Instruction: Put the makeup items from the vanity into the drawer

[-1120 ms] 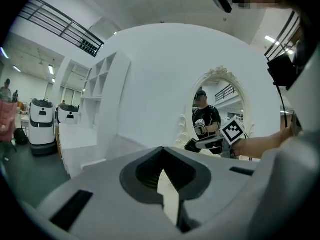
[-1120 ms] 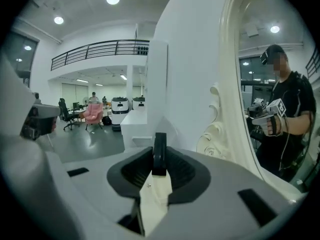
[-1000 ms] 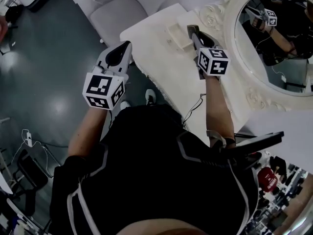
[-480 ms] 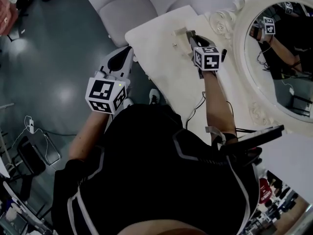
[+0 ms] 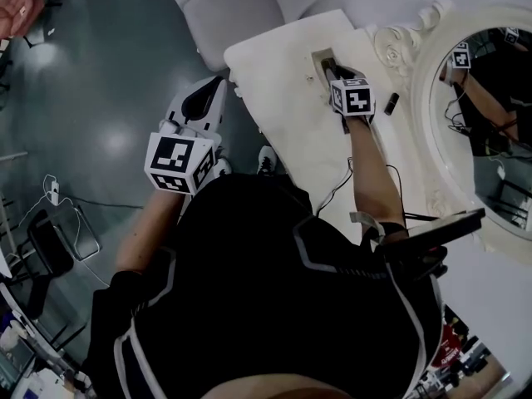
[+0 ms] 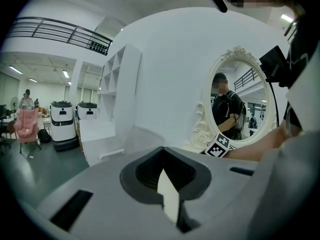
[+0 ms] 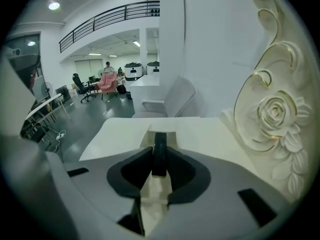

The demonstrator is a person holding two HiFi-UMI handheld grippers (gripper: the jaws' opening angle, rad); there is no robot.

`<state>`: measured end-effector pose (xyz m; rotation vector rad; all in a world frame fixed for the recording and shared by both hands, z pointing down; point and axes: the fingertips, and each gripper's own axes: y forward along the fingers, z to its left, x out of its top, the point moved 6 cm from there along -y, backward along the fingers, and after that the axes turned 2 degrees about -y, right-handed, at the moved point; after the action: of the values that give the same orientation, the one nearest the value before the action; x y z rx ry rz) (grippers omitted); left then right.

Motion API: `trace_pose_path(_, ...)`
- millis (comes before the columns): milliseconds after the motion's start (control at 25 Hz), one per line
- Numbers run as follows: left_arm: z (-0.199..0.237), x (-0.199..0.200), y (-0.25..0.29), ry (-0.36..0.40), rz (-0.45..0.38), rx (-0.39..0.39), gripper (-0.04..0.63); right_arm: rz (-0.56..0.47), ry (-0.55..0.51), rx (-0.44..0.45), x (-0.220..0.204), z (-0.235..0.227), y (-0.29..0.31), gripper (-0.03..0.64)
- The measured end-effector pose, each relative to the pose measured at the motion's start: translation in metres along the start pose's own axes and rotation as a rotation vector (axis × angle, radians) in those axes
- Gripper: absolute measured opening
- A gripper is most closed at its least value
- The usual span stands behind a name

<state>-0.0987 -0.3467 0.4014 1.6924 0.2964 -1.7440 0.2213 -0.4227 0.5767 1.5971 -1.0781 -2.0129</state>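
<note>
My right gripper [image 5: 329,63] reaches over the white vanity top [image 5: 274,81], its tips above an open drawer recess [image 5: 317,56]. In the right gripper view the right gripper [image 7: 159,153] is shut on a thin black round makeup item [image 7: 159,146], held edge-on just before the drawer recess [image 7: 145,130]. A small dark item [image 5: 391,102] lies on the vanity at the foot of the mirror. My left gripper [image 5: 213,88] hangs off the vanity's left edge over the floor. Seen in its own view, the left gripper [image 6: 161,153] has its jaws together and holds nothing.
An oval mirror [image 5: 490,98] in an ornate white frame [image 7: 275,114] stands along the vanity's right side. A grey chair [image 5: 233,11] sits at the far end. A cable [image 5: 332,194] trails off the vanity's near edge. Dark floor [image 5: 100,98] lies to the left.
My right gripper has moved forward along the vanity with the black item, closer to the drawer recess. The left gripper has hardly shifted.
</note>
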Motion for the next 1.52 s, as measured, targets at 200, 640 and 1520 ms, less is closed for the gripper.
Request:
trace_pose_path(200, -0.001, 0.002, -0.007, 0.003, 0.006, 0.008, 0.003, 0.036, -0.023, 0.021, -0.003, 0.006, 0.009, 0.092)
trace_pose_path(640, -0.001, 0.001, -0.005, -0.009, 0.008, 0.0, 0.003, 0.094, -0.018, 0.037, -0.008, 0.007, 0.018, 0.094)
trace_pose_path(1520, 0.005, 0.006, -0.012, 0.0, -0.003, -0.029, 0.003, 0.031, -0.035, 0.007, 0.008, 0.012, -0.005, 0.163)
